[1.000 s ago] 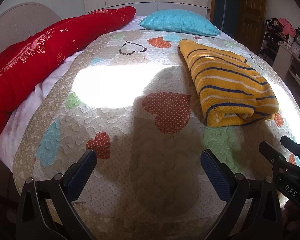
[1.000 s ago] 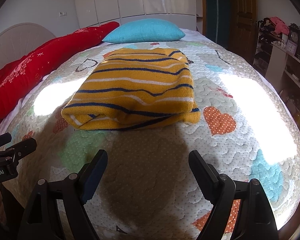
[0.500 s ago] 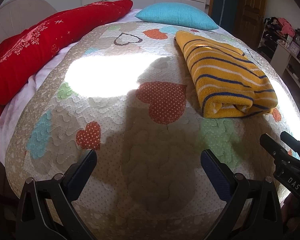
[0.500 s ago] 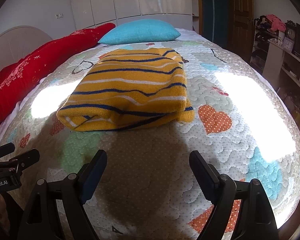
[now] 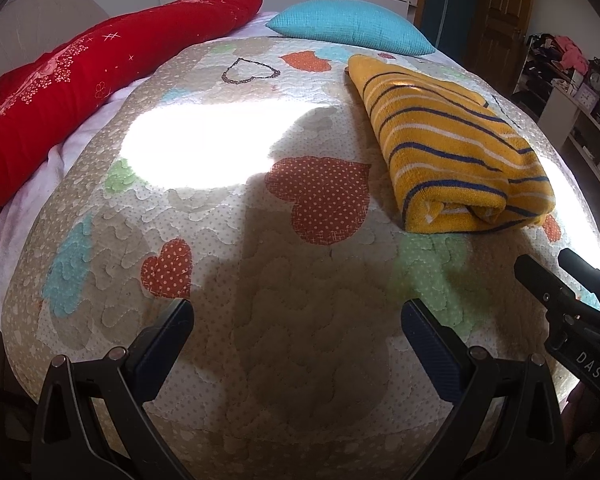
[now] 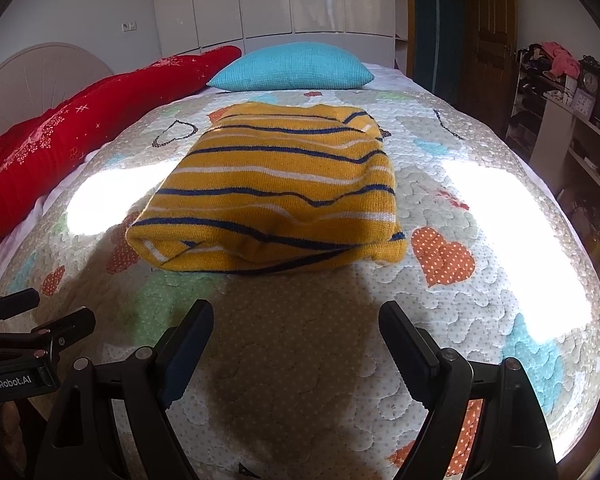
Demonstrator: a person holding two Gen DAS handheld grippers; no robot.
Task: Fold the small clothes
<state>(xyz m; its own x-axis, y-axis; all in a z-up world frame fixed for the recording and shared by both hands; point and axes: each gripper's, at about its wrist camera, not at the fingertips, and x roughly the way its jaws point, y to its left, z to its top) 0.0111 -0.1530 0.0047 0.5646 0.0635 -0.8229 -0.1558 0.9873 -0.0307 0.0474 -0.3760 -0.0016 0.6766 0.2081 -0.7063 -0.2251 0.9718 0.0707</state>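
both tongs (image 5: 298,326) (image 6: 296,328) agape, apart from folded striped sweater (image 6: 276,196)

Two matte black hand-held grippers with dark blue pads

The left black plastic gripper (image 5: 298,322) has angular arms ending in ribbed dark blue pads (image 5: 430,346), with round silver rivets at the pivots; seen from the right wrist, its side carries white "GenRobot.AI" lettering. The right black plastic gripper (image 6: 296,324) is built alike, with the same pads and rivets; from the left wrist its body shows a white "DAS" label.
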